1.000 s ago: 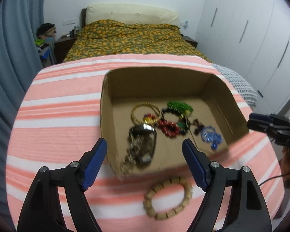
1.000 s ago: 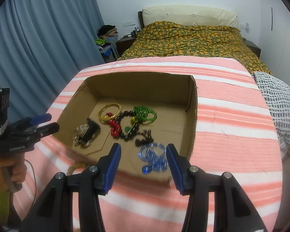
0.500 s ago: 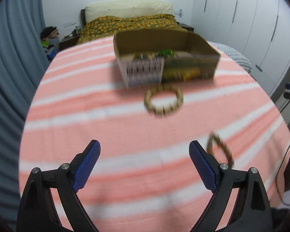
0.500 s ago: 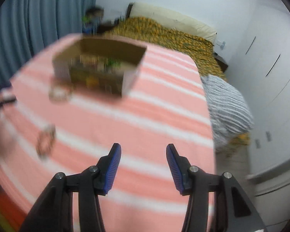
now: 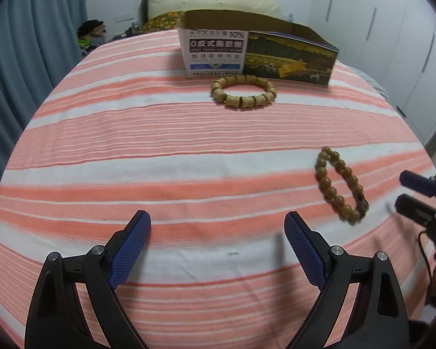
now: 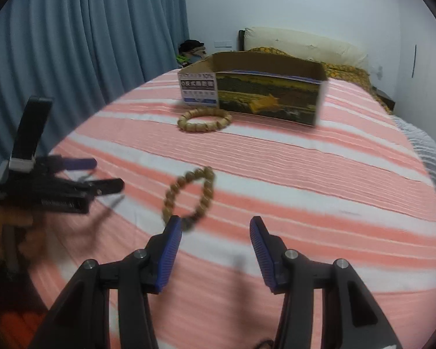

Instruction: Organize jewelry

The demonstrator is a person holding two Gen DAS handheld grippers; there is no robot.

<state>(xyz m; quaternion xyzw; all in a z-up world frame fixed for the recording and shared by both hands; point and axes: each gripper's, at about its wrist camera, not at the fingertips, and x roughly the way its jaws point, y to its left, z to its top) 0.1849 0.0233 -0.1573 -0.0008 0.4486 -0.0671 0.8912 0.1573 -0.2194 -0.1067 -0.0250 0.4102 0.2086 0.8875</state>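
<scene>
bedroom setup: blue curtain on one side, a bed with a patterned cover at the back, white wardrobe on the other side. up front is a tabletop under a pink and white striped cloth. a cardboard box sits at the far end, printed sides facing the cameras, so whatever's inside is hidden from here.

two bracelets are out on the cloth. the pale one with chunky barrel beads lies flat just beside the box's front wall. the darker one with round brown beads is well apart from it, closer to the near edge, and in the right wrist view it sits just past the tip of that gripper's left finger, a bit blurry.

left gripper hangs over bare cloth, jaws spread wide, nothing between them. right gripper is about half spread, also empty, not touching the brown beads as far as i can tell.
</scene>
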